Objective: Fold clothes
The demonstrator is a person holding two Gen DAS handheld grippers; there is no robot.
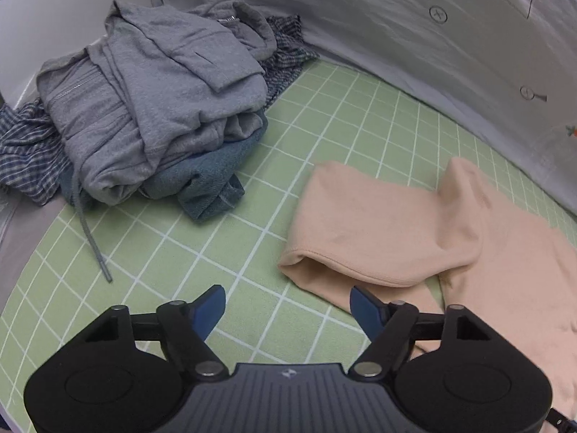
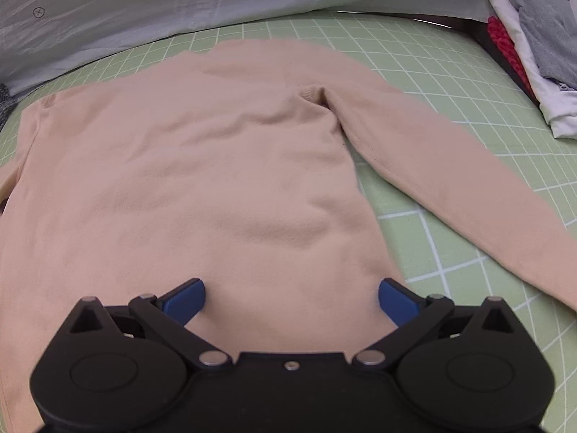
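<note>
A peach long-sleeved top (image 2: 202,166) lies spread flat on the green grid mat (image 2: 450,72). Its right sleeve (image 2: 450,176) runs out to the right. In the left wrist view its left sleeve (image 1: 371,223) lies folded across, cuff opening toward the left. My left gripper (image 1: 288,299) is open and empty, above the mat just left of the sleeve cuff. My right gripper (image 2: 291,294) is open and empty, above the lower body of the top near its right edge.
A pile of clothes sits at the mat's far left: a grey zip hoodie (image 1: 151,97) on a blue denim piece (image 1: 205,184) and checked cloth (image 1: 29,158). White sheeting (image 1: 396,18) backs the mat. Another stack of grey, white and red clothes (image 2: 533,36) lies at the far right.
</note>
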